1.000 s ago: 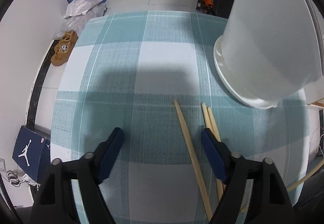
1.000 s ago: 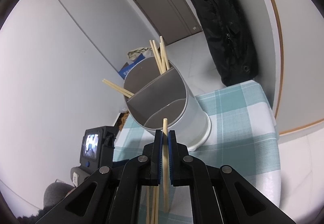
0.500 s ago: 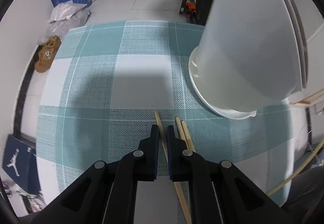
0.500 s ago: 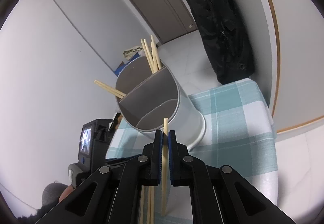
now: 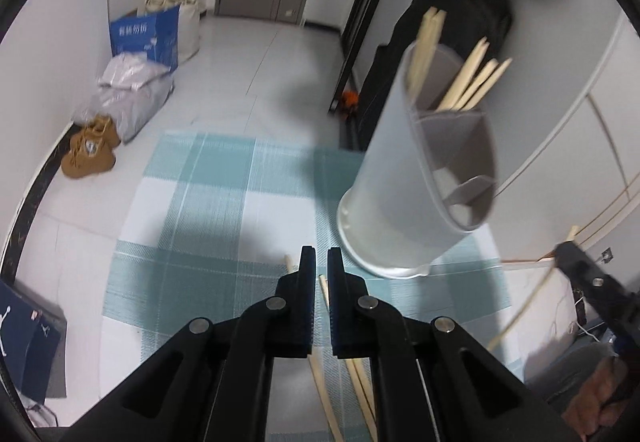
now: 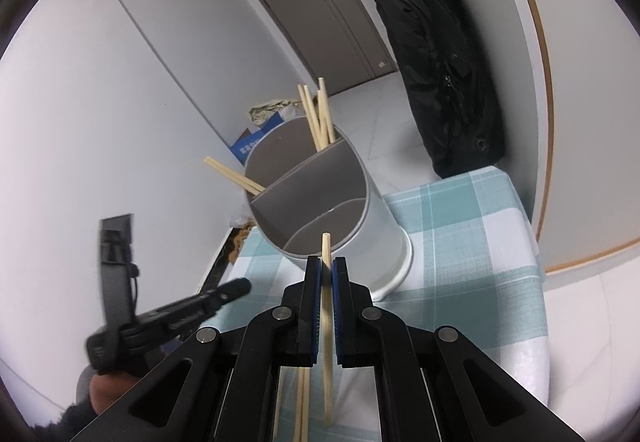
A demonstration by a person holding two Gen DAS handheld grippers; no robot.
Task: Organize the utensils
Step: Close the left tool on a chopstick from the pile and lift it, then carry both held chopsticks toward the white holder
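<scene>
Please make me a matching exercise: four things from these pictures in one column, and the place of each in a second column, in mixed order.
Things:
1. white holder
2. held chopstick
3. black bag
4. brown shoes

Places:
a. clamped in the right gripper
b. on the floor beside the table
c. standing on the checked cloth
d. by the wall, past the table

Pairs: 1-c, 2-a, 3-d, 4-b
</scene>
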